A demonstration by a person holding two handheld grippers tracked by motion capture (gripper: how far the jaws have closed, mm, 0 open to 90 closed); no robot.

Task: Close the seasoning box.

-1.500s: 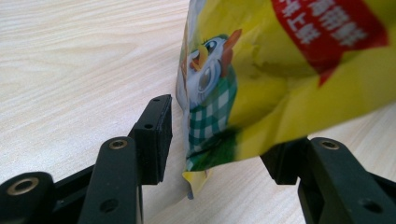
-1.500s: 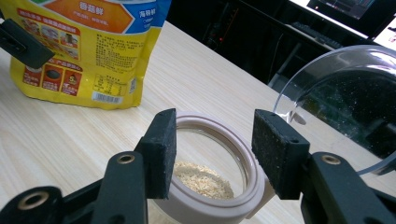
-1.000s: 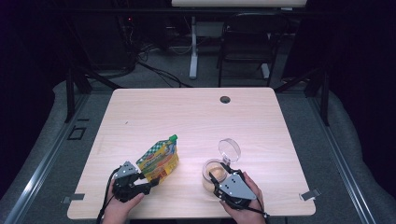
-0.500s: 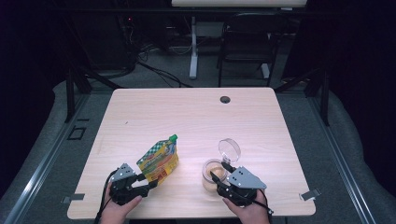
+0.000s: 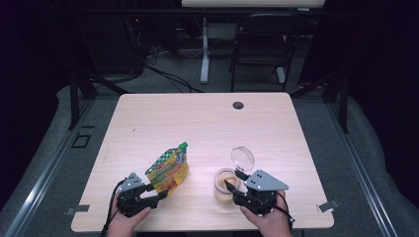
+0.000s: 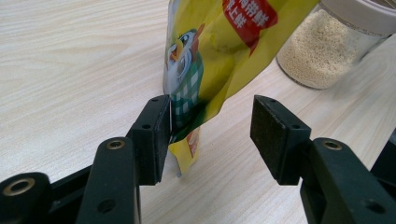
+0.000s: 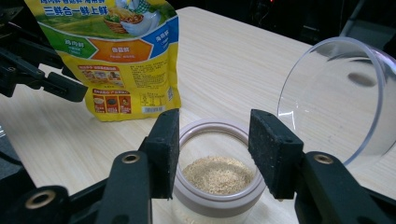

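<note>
Seasoning pouch (image 5: pixel 168 170) is standing on the counter (image 5: pixel 197 123) beside an open jar (image 5: pixel 225 185). From above, the left gripper (image 5: pixel 148 197) is flanking its base; up close, one finger (image 6: pixel 156 135) is touching the foil, the other standing clear. Right gripper (image 7: pixel 212 149), fingers just narrowing yet apart, is hovering over the jar's granules, lid (image 7: pixel 334 98) tipped back. Likely next: clamping the pouch for pouring.

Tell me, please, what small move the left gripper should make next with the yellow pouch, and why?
Probably close the left gripper on the yellow pouch. Its lower edge sits between the open fingers, touching only one, so it is not gripped yet. The jar stands open beside it, lid flipped back, with the right gripper hovering above its mouth.
</note>
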